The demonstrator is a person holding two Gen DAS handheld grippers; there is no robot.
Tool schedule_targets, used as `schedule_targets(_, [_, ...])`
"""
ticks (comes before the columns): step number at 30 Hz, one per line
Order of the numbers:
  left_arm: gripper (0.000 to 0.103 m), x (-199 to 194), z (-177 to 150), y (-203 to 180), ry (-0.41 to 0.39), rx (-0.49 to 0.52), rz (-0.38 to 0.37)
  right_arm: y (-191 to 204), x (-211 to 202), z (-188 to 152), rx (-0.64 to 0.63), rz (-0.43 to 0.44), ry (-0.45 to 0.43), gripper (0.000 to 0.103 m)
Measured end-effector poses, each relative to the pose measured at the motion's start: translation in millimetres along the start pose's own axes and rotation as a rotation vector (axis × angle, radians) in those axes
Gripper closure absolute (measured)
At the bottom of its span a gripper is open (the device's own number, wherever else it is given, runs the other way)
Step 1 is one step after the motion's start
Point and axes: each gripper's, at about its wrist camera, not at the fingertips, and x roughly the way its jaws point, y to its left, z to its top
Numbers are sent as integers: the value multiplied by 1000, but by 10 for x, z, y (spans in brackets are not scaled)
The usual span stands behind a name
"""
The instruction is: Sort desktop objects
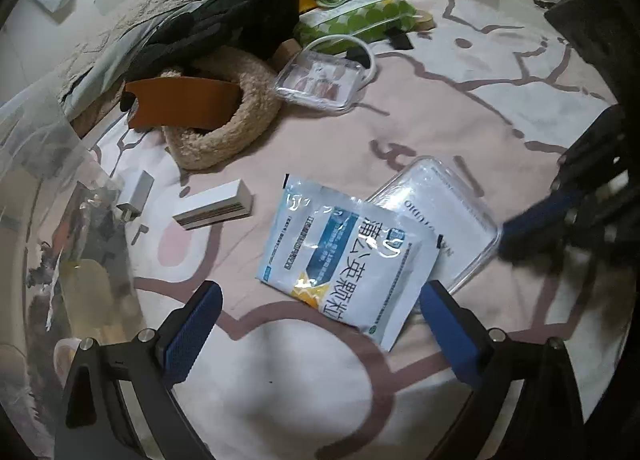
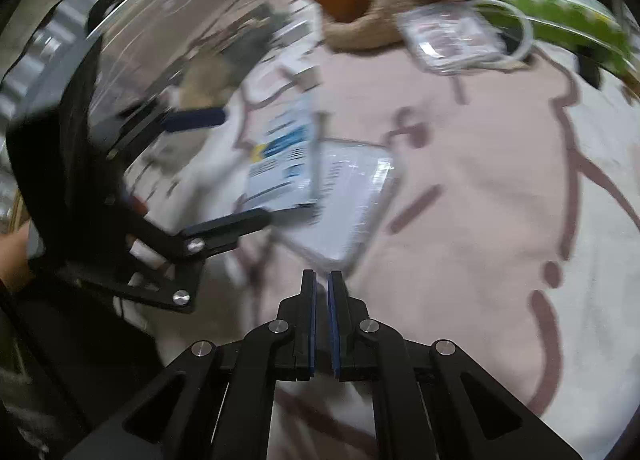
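1. Lining up on the sachet (image 1: 347, 260): left gripper (image 1: 320, 324) hangs over it, fingers wide, nothing between them.
2. Suggest pinching the sachet's free lower corner; it's flat and limp, so keep a low angle and avoid catching the bedsheet (image 1: 460, 99).
3. Sachet: blue-white foil, printed text, lying partly on a clear plastic case (image 1: 448, 215).
4. Right gripper (image 2: 322, 280): fingers closed, empty, just beside the case.
5. Clear bag (image 1: 52, 219) at left, likely the destination.

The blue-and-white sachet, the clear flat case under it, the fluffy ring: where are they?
blue-and-white sachet (image 1: 344, 260), left wrist view, middle of its printed face
clear flat case (image 1: 452, 215), left wrist view, uncovered lid
fluffy ring (image 1: 240, 127), left wrist view, right curve
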Motion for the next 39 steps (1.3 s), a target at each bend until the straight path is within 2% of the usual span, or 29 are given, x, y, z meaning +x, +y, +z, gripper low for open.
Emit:
schedule_targets(3, [2,31,2,64,14,-17,20,-88,-48,19,31,-23,-11,97])
schedule_targets(6, [2,96,-14,116,54,-8,83,-125,-89,37,38,-50,-16,97])
schedule_targets(9, [2,149,-38,151,82,-15,96,-158,-121,69,41,-78,-24,97])
schedule_targets(12, [3,185,-20,146,89,-20,87,-206,-112,126,34,-115,-31,97])
schedule_targets(23, [4,285,275,-58,82,14,33,-320,-122,212,41,-135,-21,97])
schedule_targets(30, [4,341,528,-241,78,27,-5,-652,-302,205,130,-146,-52,97])
schedule_targets(35, [4,309,652,-471,74,84,-75,-905,-480,187,195,-164,-78,97])
schedule_targets(39, [4,240,712,-519,47,143,-52,-1074,-581,142,248,-175,-84,97])
